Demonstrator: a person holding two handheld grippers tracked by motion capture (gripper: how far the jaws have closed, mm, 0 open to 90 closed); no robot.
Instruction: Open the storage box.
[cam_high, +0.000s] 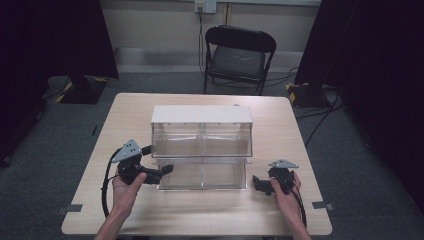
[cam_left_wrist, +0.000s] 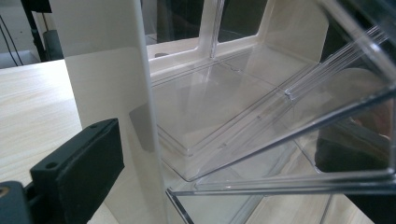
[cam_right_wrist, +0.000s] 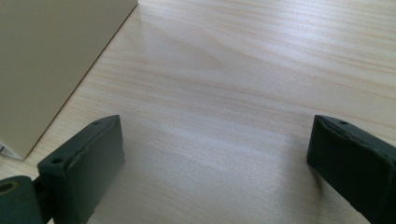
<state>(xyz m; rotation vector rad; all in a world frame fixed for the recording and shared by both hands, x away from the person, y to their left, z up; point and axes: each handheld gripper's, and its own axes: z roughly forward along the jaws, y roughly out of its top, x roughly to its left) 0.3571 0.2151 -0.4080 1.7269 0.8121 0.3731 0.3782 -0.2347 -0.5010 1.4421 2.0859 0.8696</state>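
High view: the left gripper (cam_high: 159, 162) is spread wide around the left edge of the clear box (cam_high: 202, 145), just in front of it. The right gripper (cam_high: 261, 184) is held wide apart, with the box just beside it on the table (cam_high: 200, 215).

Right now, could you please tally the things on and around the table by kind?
Grippers: 2 (left gripper, right gripper)
Clear tilt-out bin cabinet: 1
Table: 1
Folding chair: 1
Total: 5
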